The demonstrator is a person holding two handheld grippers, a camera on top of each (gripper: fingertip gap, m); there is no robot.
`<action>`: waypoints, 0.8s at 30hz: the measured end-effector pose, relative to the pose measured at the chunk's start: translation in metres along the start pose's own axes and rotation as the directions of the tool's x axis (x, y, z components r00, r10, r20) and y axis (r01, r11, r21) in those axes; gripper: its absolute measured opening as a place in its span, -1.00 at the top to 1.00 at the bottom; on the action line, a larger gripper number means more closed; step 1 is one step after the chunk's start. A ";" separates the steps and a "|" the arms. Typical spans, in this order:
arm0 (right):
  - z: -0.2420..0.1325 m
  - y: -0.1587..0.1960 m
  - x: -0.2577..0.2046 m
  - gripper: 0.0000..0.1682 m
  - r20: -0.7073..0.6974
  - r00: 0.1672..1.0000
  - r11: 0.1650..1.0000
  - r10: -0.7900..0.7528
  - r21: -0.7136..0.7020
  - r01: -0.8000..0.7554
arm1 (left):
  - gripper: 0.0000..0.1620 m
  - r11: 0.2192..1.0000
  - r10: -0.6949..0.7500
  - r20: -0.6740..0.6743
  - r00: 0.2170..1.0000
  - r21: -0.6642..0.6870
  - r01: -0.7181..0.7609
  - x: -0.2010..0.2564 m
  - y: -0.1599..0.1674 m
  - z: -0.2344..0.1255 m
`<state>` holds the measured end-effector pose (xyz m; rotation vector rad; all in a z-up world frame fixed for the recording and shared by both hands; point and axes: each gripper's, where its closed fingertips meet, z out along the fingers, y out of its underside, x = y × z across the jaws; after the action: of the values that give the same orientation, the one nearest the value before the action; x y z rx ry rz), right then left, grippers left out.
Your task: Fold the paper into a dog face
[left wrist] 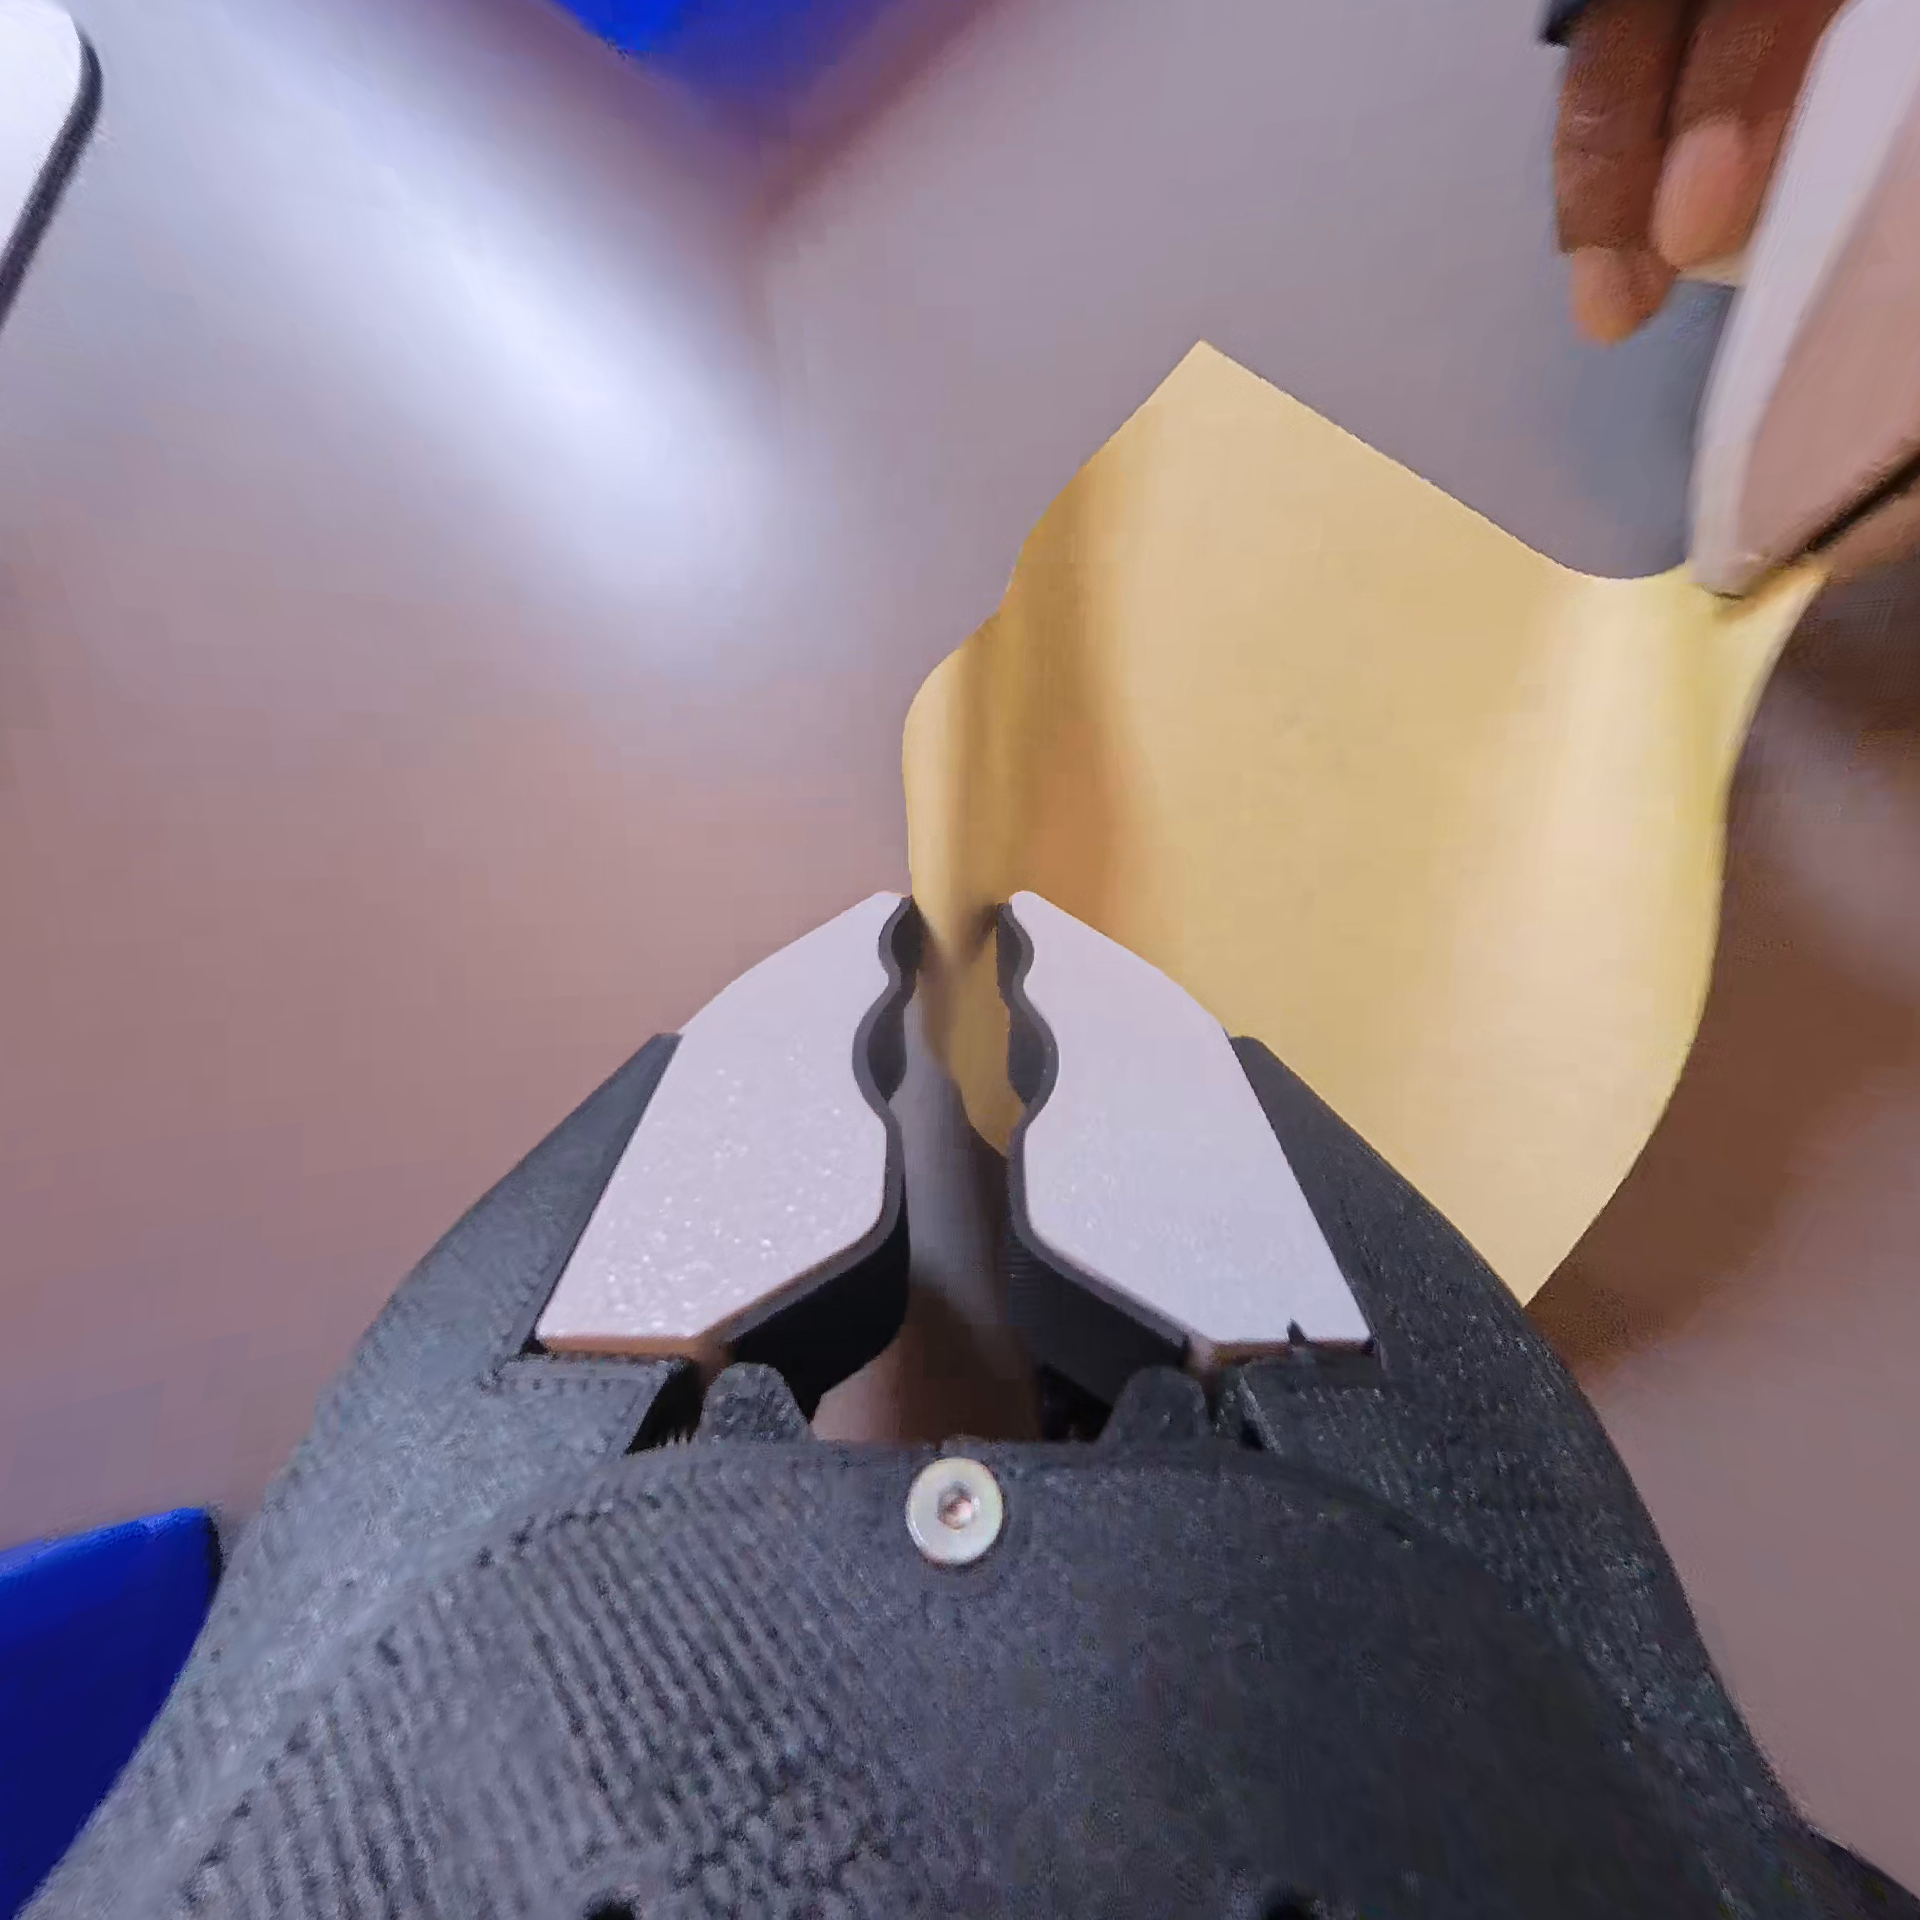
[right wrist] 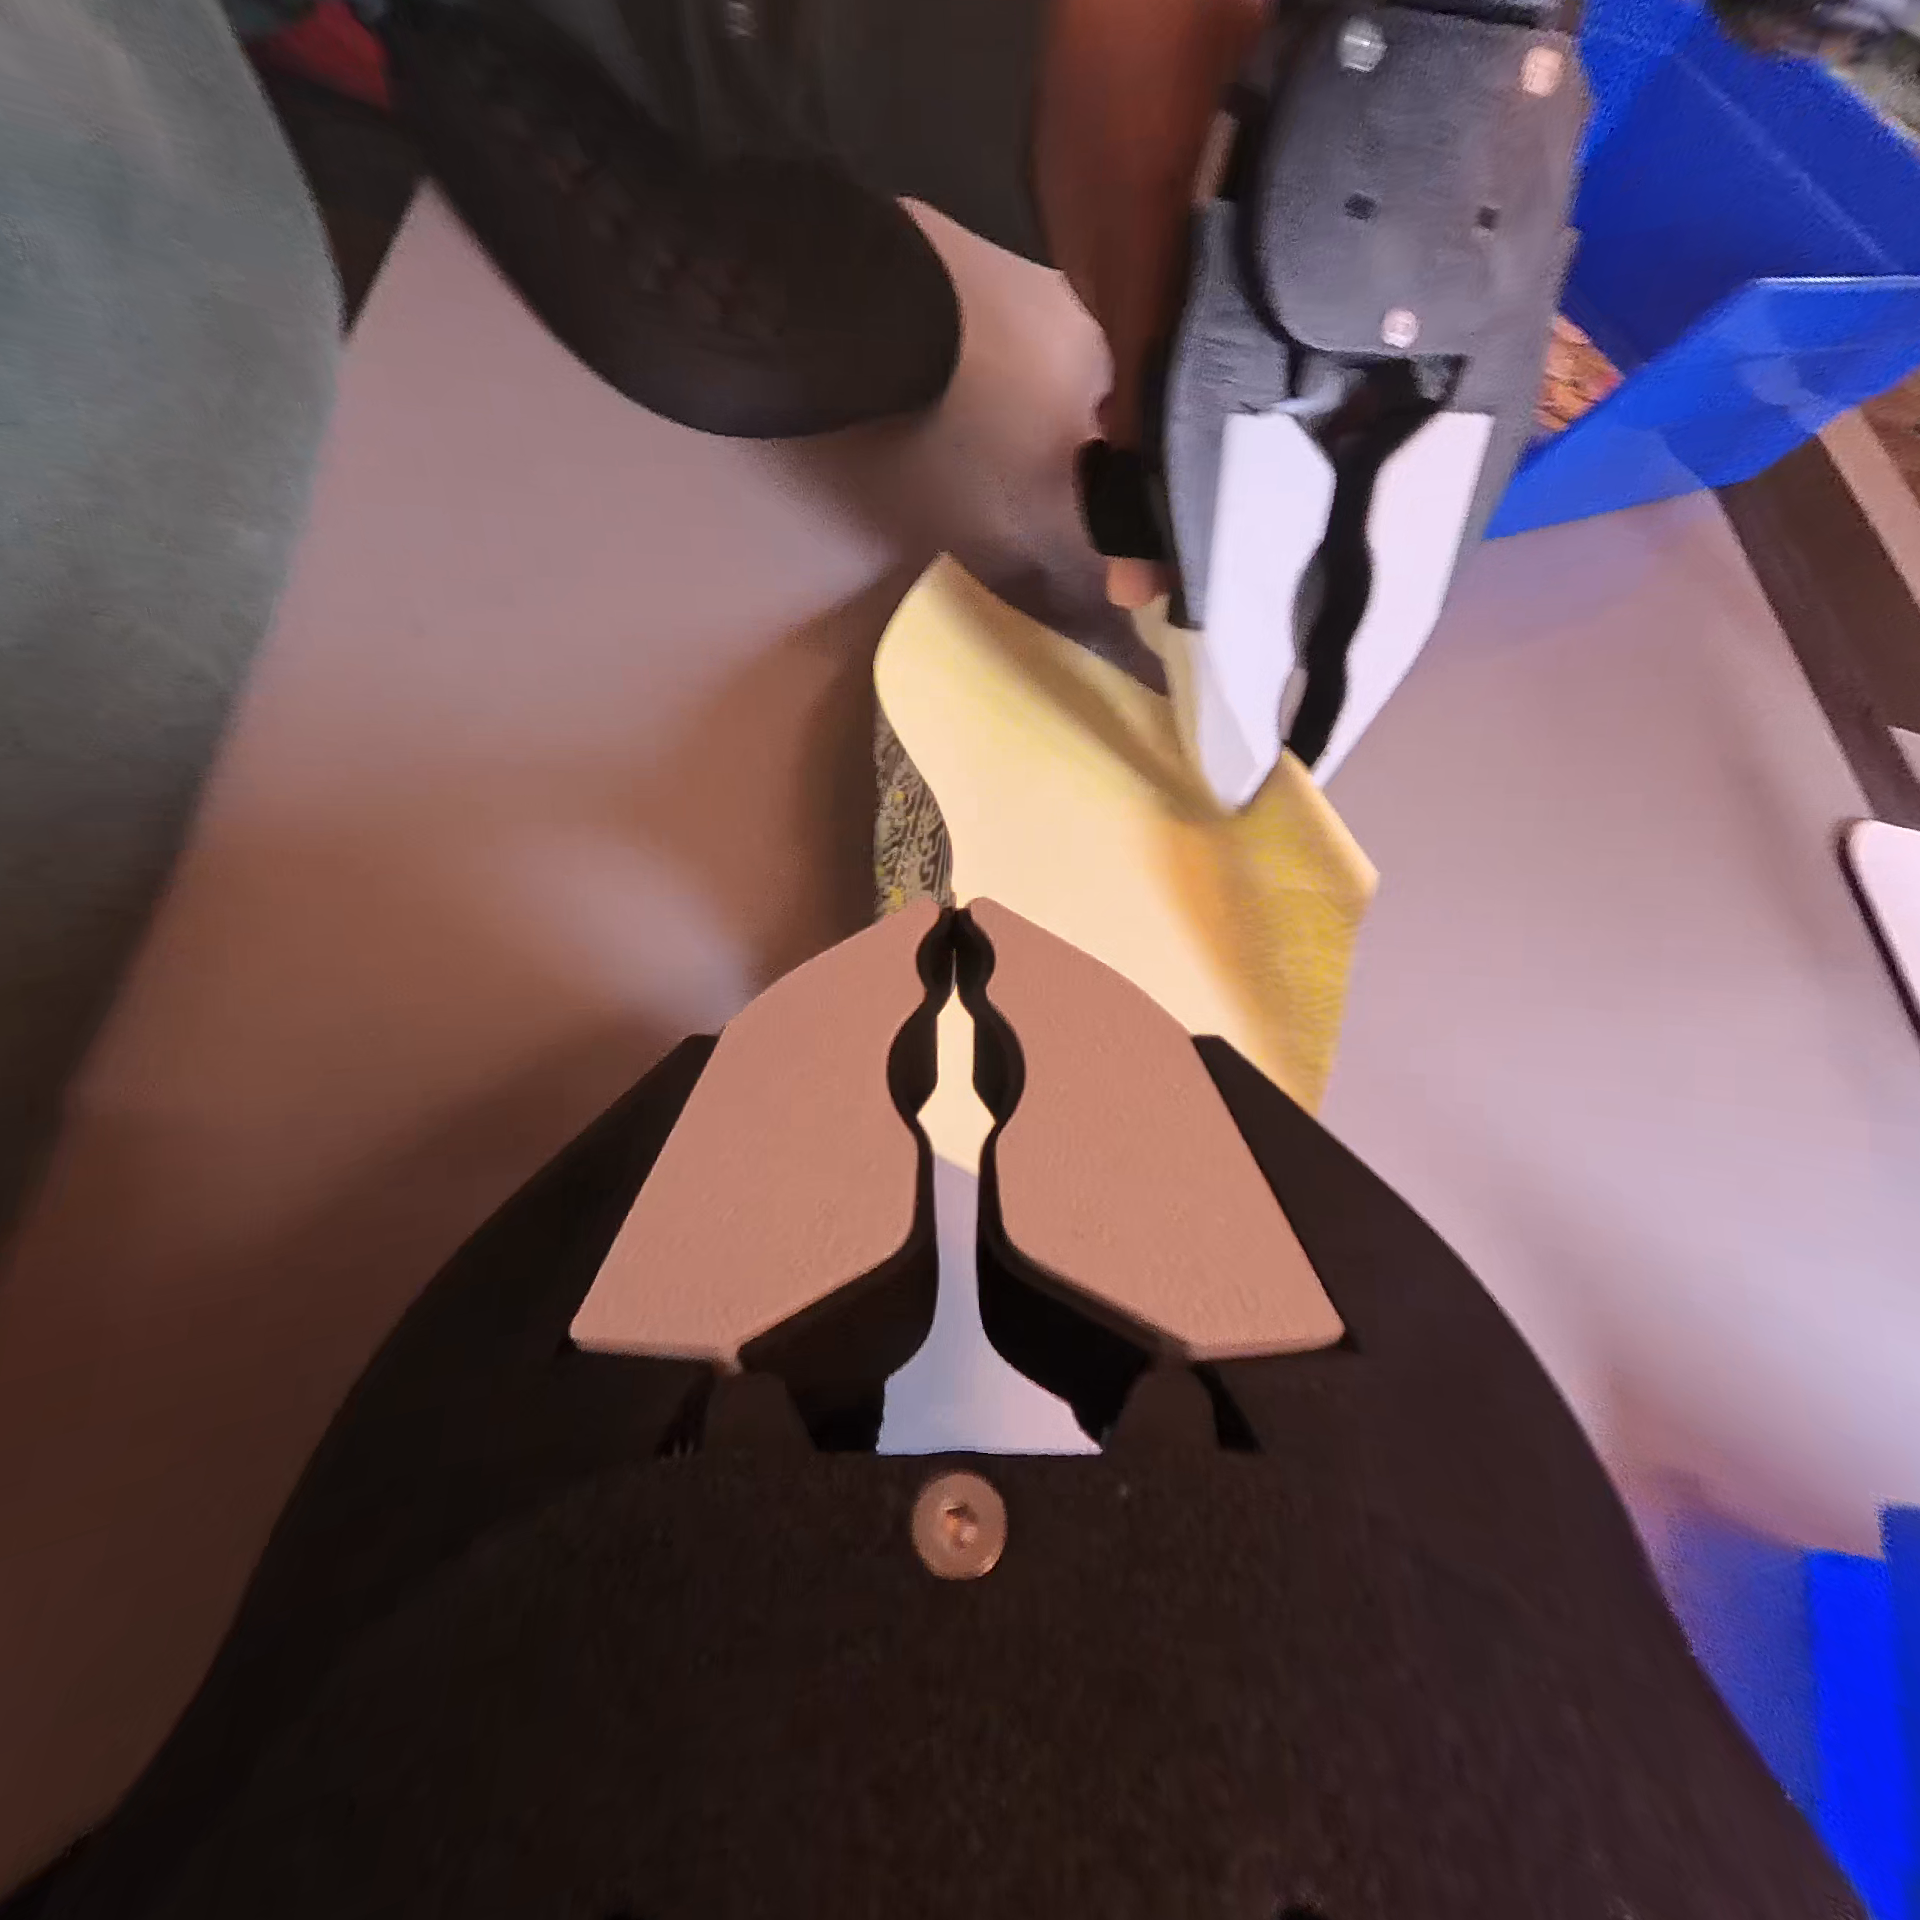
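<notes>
The yellow paper [left wrist: 1299,790] hangs in the air above the pale counter [left wrist: 416,831], stretched between the two tools and curling as it goes. The left tool [left wrist: 954,935] stands narrowly parted with one paper edge running up between its tips; whether it truly pinches cannot be told. The right tool [right wrist: 956,925] is closed tip to tip on the opposite corner — in the left wrist view its pale finger [left wrist: 1787,436] meets the sheet at the far upper right. So the sheet's span runs diagonally from left tool to right. Bringing those two held points together, my guess, makes the first diagonal fold; no crease shows yet.
</notes>
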<state>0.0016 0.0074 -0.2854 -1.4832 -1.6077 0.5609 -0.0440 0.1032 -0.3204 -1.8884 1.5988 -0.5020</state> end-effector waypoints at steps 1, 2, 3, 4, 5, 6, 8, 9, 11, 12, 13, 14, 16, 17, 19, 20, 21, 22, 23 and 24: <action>-0.001 0.000 0.007 1.00 -0.033 0.999 1.000 0.008 -0.001 -0.008 | 0.83 0.999 0.037 0.009 0.999 0.021 -0.037 0.003 -0.006 -0.002; -0.002 0.000 0.014 1.00 -0.063 0.998 1.000 0.015 0.001 -0.015 | 0.83 0.996 0.076 0.019 0.997 0.039 -0.077 0.007 -0.011 -0.004; -0.004 -0.001 0.020 1.00 -0.092 0.995 1.000 0.024 0.005 -0.024 | 0.83 0.991 0.120 0.028 0.992 0.060 -0.122 0.011 -0.018 -0.006; -0.005 -0.001 0.027 1.00 -0.122 0.992 0.999 0.034 0.006 -0.034 | 0.83 0.982 0.163 0.043 0.986 0.086 -0.166 0.015 -0.024 -0.009; -0.006 -0.001 0.033 1.00 -0.153 0.987 0.999 0.038 0.007 -0.037 | 0.83 0.973 0.201 0.054 0.978 0.103 -0.205 0.020 -0.030 -0.011; -0.008 -0.002 0.039 1.00 -0.183 0.983 0.999 0.034 0.014 -0.032 | 0.83 0.965 0.233 0.067 0.970 0.111 -0.239 0.023 -0.033 -0.012; -0.011 -0.003 0.048 1.00 -0.240 0.971 1.000 0.022 0.016 -0.019 | 0.84 0.946 0.292 0.097 0.952 0.121 -0.302 0.029 -0.039 -0.014; -0.012 -0.003 0.051 1.00 -0.264 0.964 1.000 0.017 0.014 -0.014 | 0.84 0.936 0.318 0.109 0.942 0.124 -0.331 0.032 -0.041 -0.015; -0.014 -0.007 0.056 1.00 -0.296 0.955 0.999 0.018 0.035 -0.008 | 0.84 0.922 0.357 0.123 0.926 0.116 -0.371 0.036 -0.042 -0.014; -0.015 -0.008 0.057 1.00 -0.300 0.954 0.999 0.027 0.043 -0.015 | 0.84 0.914 0.374 0.129 0.919 0.116 -0.388 0.038 -0.042 -0.014; -0.015 -0.008 0.057 1.00 -0.286 0.957 0.999 0.042 0.046 -0.030 | 0.84 0.909 0.387 0.133 0.912 0.114 -0.402 0.039 -0.043 -0.013; -0.013 -0.007 0.054 1.00 -0.255 0.965 0.997 0.065 0.047 -0.055 | 0.84 0.903 0.399 0.138 0.907 0.115 -0.414 0.041 -0.043 -0.013; -0.009 -0.002 0.050 0.97 -0.201 0.971 0.991 0.131 0.045 -0.125 | 0.84 0.893 0.415 0.153 0.897 0.117 -0.434 0.041 -0.044 -0.013; -0.008 0.001 0.050 0.90 -0.186 0.969 0.986 0.164 0.040 -0.159 | 0.84 0.888 0.424 0.154 0.893 0.121 -0.443 0.042 -0.045 -0.014; -0.008 0.002 0.050 0.87 -0.164 0.964 0.978 0.210 0.046 -0.205 | 0.85 0.875 0.442 0.169 0.881 0.134 -0.465 0.043 -0.047 -0.016; -0.010 0.001 0.051 0.92 -0.160 0.962 0.975 0.222 0.062 -0.215 | 0.85 0.869 0.452 0.175 0.875 0.136 -0.476 0.044 -0.048 -0.016; -0.011 0.001 0.052 0.94 -0.158 0.960 0.972 0.232 0.070 -0.224 | 0.85 0.860 0.463 0.186 0.867 0.144 -0.490 0.045 -0.049 -0.017; -0.011 0.001 0.052 0.94 -0.154 0.959 0.971 0.237 0.067 -0.229 | 0.86 0.853 0.472 0.187 0.861 0.151 -0.500 0.046 -0.050 -0.017; -0.011 0.003 0.052 0.93 -0.153 0.959 0.971 0.238 0.060 -0.231 | 0.87 0.849 0.479 0.180 0.859 0.152 -0.505 0.048 -0.049 -0.017; -0.010 0.005 0.051 0.90 -0.150 0.960 0.972 0.236 0.052 -0.231 | 0.86 0.850 0.482 0.176 0.859 0.145 -0.507 0.049 -0.048 -0.015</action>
<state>0.0163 0.0548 -0.2692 -1.6610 -1.3067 0.5852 -0.0082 0.0568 -0.2821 -1.2695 1.7941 -0.2786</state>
